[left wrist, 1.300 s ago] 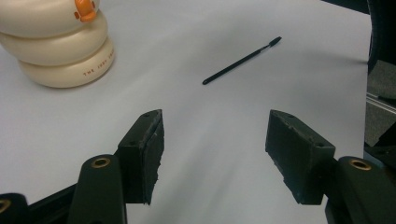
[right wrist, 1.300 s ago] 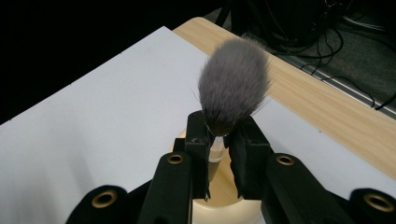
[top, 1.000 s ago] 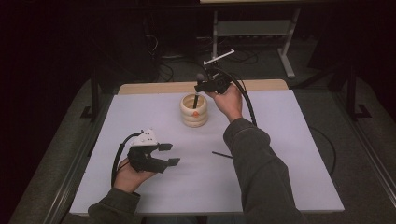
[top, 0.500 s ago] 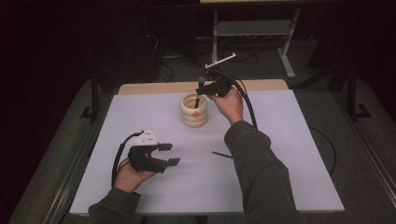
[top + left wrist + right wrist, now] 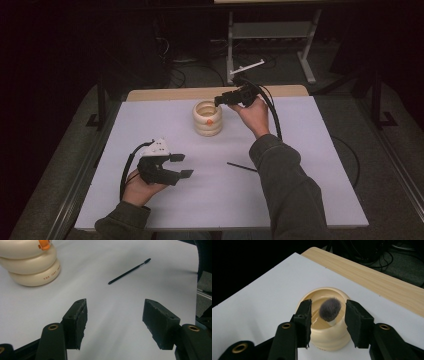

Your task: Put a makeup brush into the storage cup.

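The high view looks down from the near side; both gripper views sit close, sharing the cream holder (image 5: 208, 118) (image 5: 30, 265) (image 5: 329, 322).

My right claw (image 5: 218, 101) hung at the end of a forearm reached far out from the bench's (image 5: 150, 110) near edge, its jaws level, apart and just opening, pads gripping nothing. My left claw (image 5: 181, 165) rested in an upturned hand close to that near edge, jaws wide apart with nothing between them, cable looping back toward my sleeve.
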`<act>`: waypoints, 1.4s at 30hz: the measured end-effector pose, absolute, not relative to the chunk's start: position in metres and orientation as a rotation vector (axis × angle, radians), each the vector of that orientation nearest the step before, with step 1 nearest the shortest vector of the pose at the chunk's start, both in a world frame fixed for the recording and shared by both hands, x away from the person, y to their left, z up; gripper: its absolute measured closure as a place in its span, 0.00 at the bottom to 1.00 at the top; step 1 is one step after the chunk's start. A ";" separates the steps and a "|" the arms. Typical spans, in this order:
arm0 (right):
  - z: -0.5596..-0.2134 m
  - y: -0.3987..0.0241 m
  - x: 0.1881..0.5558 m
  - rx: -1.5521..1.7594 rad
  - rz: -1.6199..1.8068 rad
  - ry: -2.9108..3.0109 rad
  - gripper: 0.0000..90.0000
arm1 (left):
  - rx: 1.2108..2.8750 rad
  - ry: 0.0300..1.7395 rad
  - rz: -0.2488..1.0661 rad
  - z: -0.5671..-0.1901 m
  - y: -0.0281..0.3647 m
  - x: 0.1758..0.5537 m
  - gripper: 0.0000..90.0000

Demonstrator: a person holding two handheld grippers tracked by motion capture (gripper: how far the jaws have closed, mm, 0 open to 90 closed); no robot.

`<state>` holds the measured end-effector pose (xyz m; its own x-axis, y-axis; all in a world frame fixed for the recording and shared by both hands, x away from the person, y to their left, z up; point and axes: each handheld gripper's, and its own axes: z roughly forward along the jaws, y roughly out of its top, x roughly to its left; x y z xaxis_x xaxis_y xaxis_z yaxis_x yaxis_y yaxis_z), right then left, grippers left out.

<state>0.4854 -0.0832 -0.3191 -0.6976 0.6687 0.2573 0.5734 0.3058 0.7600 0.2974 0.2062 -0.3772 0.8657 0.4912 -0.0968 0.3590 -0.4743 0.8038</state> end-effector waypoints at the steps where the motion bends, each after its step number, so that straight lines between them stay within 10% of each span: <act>1: -0.319 -0.085 0.484 1.157 1.369 2.444 0.60 | 2.120 0.614 0.183 -0.377 0.206 0.298 0.40; 42: -0.330 -0.144 0.414 1.074 1.488 2.487 0.42 | 2.122 0.613 0.176 -0.377 0.209 0.299 0.37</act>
<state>0.4137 -0.1441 -0.3304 -0.7574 0.5833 0.2934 0.5343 0.2953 0.7921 0.2988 0.2087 -0.3769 0.8673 0.4877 -0.0996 0.3609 -0.4782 0.8006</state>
